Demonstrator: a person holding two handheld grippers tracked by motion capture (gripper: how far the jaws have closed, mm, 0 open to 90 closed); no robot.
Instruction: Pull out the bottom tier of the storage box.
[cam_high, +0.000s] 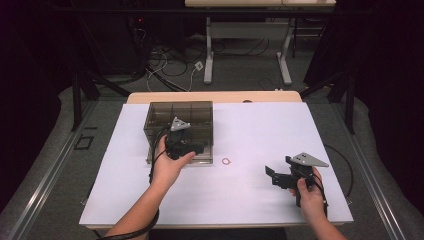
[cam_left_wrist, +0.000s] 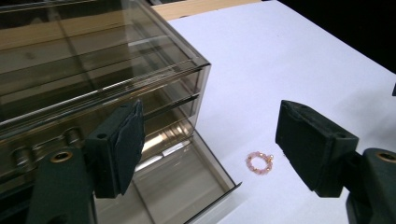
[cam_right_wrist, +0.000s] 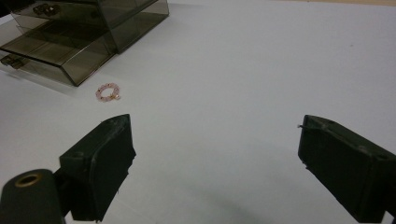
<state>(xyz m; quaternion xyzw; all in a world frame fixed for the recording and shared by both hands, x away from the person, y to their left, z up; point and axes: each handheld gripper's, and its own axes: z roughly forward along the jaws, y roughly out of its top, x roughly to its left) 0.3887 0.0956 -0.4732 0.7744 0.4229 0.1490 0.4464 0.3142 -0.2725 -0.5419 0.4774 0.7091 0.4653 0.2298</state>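
On the white table sheet (cam_high: 260, 130), just right of the smoky drawer box (cam_high: 180, 120), lies a small pink bead ring (cam_high: 226, 161). It sits flat, apart from the box, close to the near right corner of the pulled-out bottom drawer (cam_left_wrist: 187, 186). Being round, it has no long axis to line up on.

Left gripper (cam_high: 186, 146) hovers at the box front, jaws wide apart, nothing held. From its own view the ring (cam_left_wrist: 260, 162) lies ahead, between the jaws and toward the right one, just past the drawer corner.

Right gripper (cam_high: 280, 176) is near-right on the table, also spread wide and empty. In its view the ring (cam_right_wrist: 108, 91) is far and to the left, well apart.

Judgement: left is clearly nearer, so a short move right and down should reach the ring. The open drawer looks like the drop spot. Risk: the left jaw clipping the drawer corner.
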